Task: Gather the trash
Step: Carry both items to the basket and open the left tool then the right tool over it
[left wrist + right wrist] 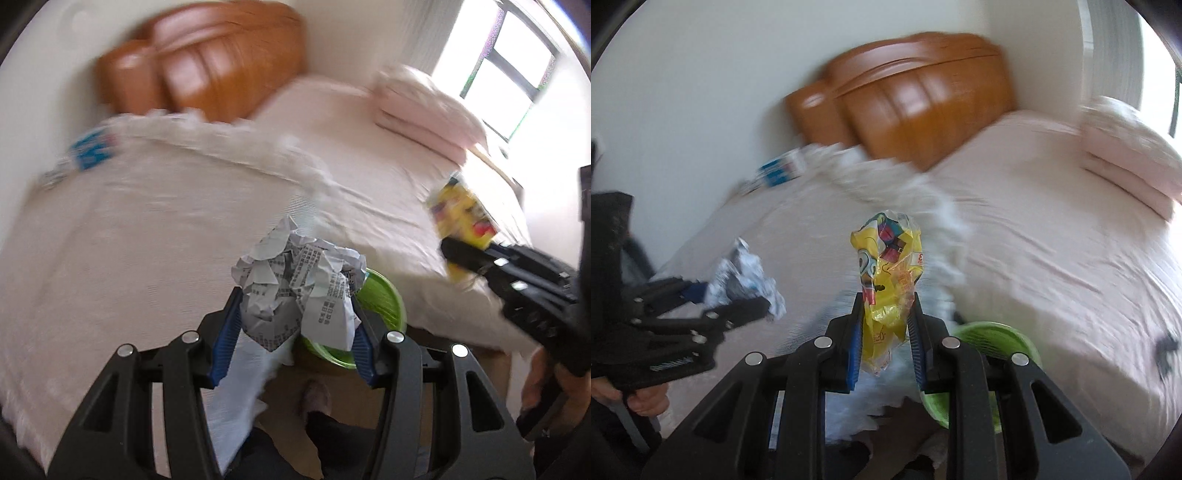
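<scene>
My left gripper [295, 295] is shut on a crumpled ball of printed paper [295, 284] and holds it in the air above the bed's near edge. My right gripper [886, 306] is shut on a yellow cartoon snack wrapper [888, 273], also held up. A green bin [384, 306] stands on the floor by the bed, just behind and below the paper; it shows right of the right gripper [997, 343]. The right gripper with the wrapper [461, 218] shows at the right of the left wrist view, and the left gripper with the paper [746, 277] at the left of the right wrist view.
A bed with a pink sheet [1052, 258] fills both views, with a wooden headboard [207, 70] and a folded pink quilt [424, 110]. A white plastic bag with blue print [92, 147] lies near the headboard. A window [513, 74] is at the right. My slippered foot [314, 398] is below.
</scene>
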